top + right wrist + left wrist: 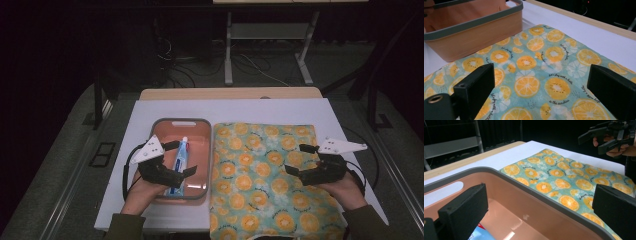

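Dim, dark-edged room; lit tabletop, sharp close views, soft shadows.

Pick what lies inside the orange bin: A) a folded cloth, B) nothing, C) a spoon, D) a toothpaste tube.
D: the high view shows a blue-and-white tube lying lengthwise on the floor of the bin, under the left claw; the cloth lies on the table beside the bin, not in it.

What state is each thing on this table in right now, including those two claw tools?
left gripper: open, empty, over the bin.
right gripper: open, empty, over the cloth.
bin: upright, uncovered, tube inside.
toothpaste tube: lying flat in the bin, cap on.
orange-print cloth: spread flat beside the bin.
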`<action>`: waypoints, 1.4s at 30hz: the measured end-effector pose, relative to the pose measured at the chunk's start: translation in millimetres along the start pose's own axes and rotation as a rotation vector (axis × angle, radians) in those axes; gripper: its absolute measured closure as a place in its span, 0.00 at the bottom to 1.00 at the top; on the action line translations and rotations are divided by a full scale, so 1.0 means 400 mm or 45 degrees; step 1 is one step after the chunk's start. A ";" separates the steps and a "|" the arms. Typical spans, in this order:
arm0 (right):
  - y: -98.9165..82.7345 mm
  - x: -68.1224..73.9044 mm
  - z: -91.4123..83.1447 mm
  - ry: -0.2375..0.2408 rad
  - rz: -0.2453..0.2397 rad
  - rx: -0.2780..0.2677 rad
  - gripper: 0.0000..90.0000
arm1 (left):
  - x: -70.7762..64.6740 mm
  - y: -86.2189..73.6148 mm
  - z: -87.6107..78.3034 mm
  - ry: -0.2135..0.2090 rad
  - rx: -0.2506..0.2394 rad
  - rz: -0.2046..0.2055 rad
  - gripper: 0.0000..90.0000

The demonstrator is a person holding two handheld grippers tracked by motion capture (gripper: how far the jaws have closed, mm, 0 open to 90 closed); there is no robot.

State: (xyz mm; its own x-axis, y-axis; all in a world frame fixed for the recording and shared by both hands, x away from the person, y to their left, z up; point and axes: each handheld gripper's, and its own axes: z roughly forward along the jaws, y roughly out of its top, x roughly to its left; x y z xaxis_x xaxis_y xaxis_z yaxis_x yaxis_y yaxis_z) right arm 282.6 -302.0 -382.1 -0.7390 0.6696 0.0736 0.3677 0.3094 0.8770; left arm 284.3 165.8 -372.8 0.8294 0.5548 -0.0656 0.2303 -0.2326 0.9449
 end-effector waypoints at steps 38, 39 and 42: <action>-0.064 -0.214 0.061 -0.240 0.138 0.248 0.08 | -0.001 -0.001 0.002 0.015 0.002 -0.001 0.00; -0.068 -0.224 0.063 -0.254 0.149 0.257 0.08 | -0.001 -0.001 0.003 0.016 0.004 -0.001 0.00; -0.080 -0.252 0.067 -0.298 0.180 0.278 0.08 | -0.001 -0.001 0.003 0.019 0.007 -0.001 0.00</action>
State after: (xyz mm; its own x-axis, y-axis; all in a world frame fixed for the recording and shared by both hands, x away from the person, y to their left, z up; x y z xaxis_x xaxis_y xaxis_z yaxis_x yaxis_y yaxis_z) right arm 360.5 -361.2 -430.5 -0.5320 0.8450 0.0540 0.5880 0.3228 0.7417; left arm 284.7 164.6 -373.5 0.8215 0.5669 -0.0612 0.2334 -0.2365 0.9432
